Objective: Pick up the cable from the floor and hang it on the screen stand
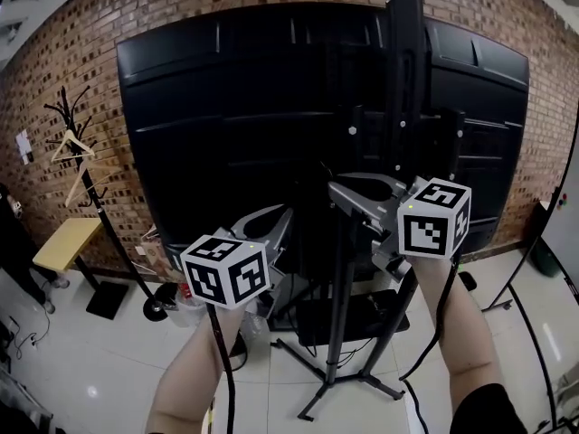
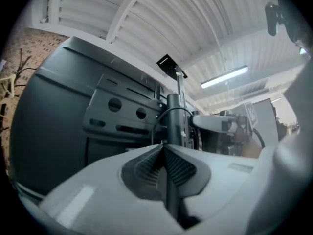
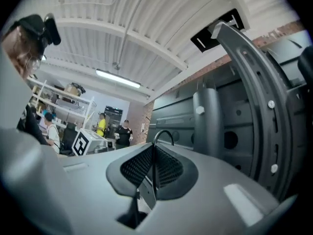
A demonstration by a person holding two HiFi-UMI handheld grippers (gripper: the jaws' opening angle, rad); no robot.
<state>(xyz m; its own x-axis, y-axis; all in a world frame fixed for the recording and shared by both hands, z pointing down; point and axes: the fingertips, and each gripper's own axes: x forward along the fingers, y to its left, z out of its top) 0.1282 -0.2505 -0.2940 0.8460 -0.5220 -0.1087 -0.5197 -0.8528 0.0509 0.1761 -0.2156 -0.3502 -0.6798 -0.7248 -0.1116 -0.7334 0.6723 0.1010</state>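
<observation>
A large black screen (image 1: 235, 107) shows its back, carried on the screen stand (image 1: 404, 70) with splayed legs (image 1: 336, 378). Both grippers are raised in front of it. My left gripper (image 1: 282, 215) is shut on the black cable (image 2: 171, 185), which runs up between the ribbed pads (image 2: 183, 168) and arcs towards the stand's column (image 2: 174, 116). My right gripper (image 1: 339, 188) is shut on a thinner stretch of the cable (image 3: 153, 173) that loops just past its tips, close to the stand's curved bracket (image 3: 264, 87). Lengths of cable (image 1: 223, 369) hang down below both grippers.
A coat rack (image 1: 80, 165) and a yellow bench (image 1: 65, 242) stand at the left by the brick wall (image 1: 81, 34). A thin light stand (image 1: 534, 333) is at the right. Several people (image 3: 101, 126) stand far off in the right gripper view.
</observation>
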